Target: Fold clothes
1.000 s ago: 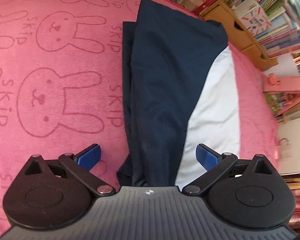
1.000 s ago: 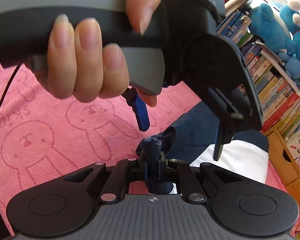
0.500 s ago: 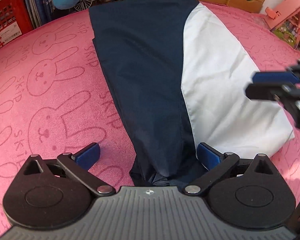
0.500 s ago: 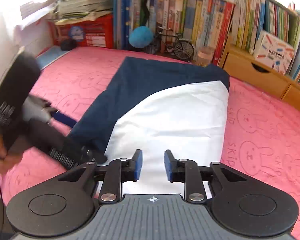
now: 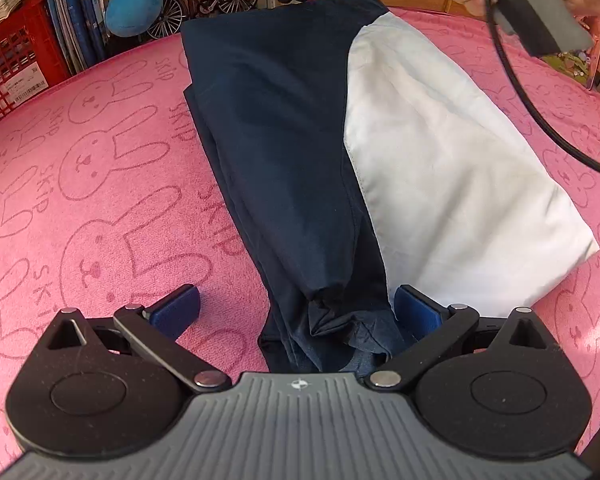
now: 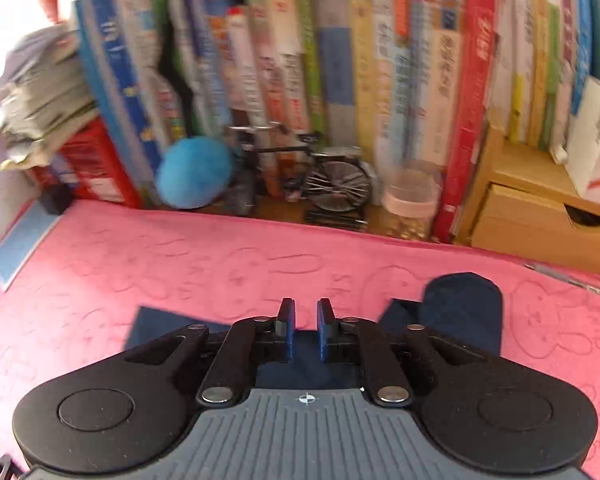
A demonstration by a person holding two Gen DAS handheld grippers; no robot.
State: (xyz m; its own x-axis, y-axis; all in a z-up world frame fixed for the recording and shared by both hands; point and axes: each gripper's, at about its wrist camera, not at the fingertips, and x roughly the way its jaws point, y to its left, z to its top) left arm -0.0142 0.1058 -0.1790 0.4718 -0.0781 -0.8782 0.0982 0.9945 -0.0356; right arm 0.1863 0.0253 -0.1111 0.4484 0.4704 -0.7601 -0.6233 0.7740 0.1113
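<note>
The left gripper [image 5: 296, 304] is held wide open, empty, over the jacket [image 5: 300, 152]; the right gripper [image 6: 303, 330], nearly closed and empty, should be reopened before the far edge is pinched squarely.

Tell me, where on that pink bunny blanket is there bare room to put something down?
Bare blanket lies beside the navy edge of the folded garment, out to the red crate. A strip also runs before the books. Crowded: the toy bicycle, blue plush and jar there.

L cam looks down close on pink blanket [image 5: 100, 200]; R faces bookshelf [image 6: 340, 80]; both share bicycle model [image 6: 320, 176].
</note>
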